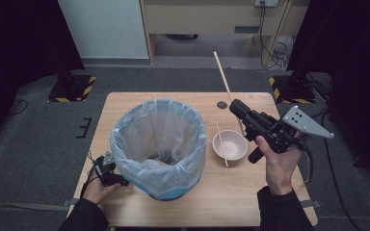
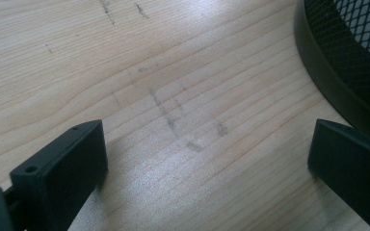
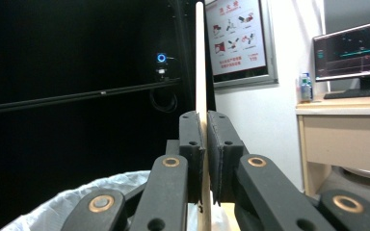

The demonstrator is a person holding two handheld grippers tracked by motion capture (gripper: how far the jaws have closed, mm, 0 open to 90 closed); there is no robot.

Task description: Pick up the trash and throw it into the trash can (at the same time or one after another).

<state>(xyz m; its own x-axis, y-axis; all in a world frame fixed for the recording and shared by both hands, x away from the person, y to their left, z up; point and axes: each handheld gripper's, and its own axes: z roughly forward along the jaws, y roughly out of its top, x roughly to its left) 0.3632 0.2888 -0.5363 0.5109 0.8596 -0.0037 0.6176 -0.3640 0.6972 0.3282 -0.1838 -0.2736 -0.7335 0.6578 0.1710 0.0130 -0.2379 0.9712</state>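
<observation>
Right gripper (image 1: 237,108) raised above the right half of the table (image 1: 231,192), jaws closed tight on 1 chopstick (image 1: 223,77). In the high view the stick runs from the jaw tips up and away toward the far table edge, its lower end passing under the gripper body near the bowl (image 1: 230,145). In the right gripper view the same chopstick (image 3: 200,62) stands upright, pinched between the 2 black pads (image 3: 192,154), most of its length sticking out beyond the jaw tips and a short stub showing below them.

A 2nd chopstick (image 1: 221,144) lies slanted across the bowl, one end resting on the near rim, the other reaching past the far rim. Bowl sits on the table just to the left of and below the right gripper, not touching it.

Bin (image 1: 159,144) with a pale plastic liner stands at the middle-left of the table, just beside the bowl.

Left gripper (image 1: 110,173) is low at the near left of the bin base; in the left gripper view its jaws stand wide apart over bare wood, nothing between them, the dark mesh wall of the bin (image 2: 351,53) close by the right jaw
</observation>
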